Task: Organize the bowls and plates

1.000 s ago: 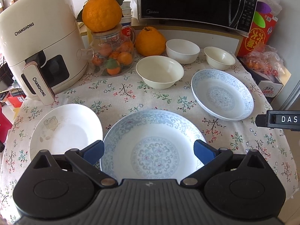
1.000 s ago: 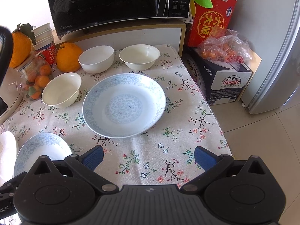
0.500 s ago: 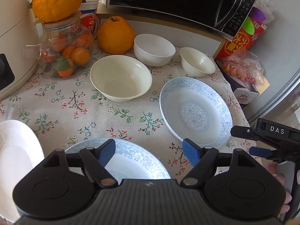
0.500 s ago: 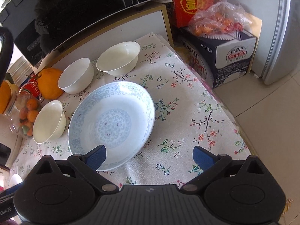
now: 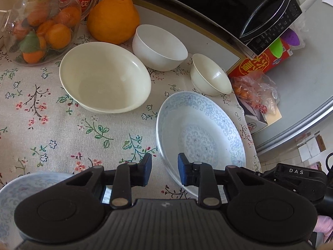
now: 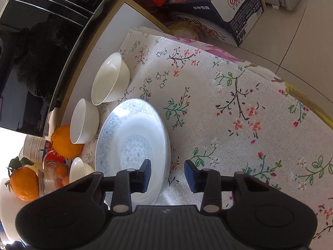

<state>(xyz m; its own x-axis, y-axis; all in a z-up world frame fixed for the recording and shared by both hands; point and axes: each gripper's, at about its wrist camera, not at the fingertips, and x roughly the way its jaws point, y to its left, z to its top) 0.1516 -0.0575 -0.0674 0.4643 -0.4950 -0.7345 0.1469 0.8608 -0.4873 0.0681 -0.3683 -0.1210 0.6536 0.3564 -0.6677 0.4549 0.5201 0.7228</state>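
A blue-patterned plate (image 5: 199,133) lies on the floral tablecloth. My left gripper (image 5: 164,171) is open, its fingers straddling the plate's near left rim without touching it. My right gripper (image 6: 167,175) is open, its fingers straddling the same plate's (image 6: 133,143) right rim. A large cream bowl (image 5: 104,77), a white bowl (image 5: 160,48) and a small cream bowl (image 5: 210,77) stand behind the plate. A second blue-patterned plate (image 5: 12,189) shows at the lower left of the left wrist view. The right gripper's body (image 5: 295,181) shows at the right.
A big orange fruit (image 5: 113,18) and a glass jar of small oranges (image 5: 41,25) stand at the back left. A black microwave (image 5: 239,6) stands behind the bowls. Off the table's right edge are a red box (image 5: 264,60), a bagged fruit pile (image 5: 254,89) and a cardboard carton (image 6: 224,14).
Both grippers have moved in on the right blue plate and narrowed their jaws around its rim. The right gripper has rolled to the side. The plate has not moved.
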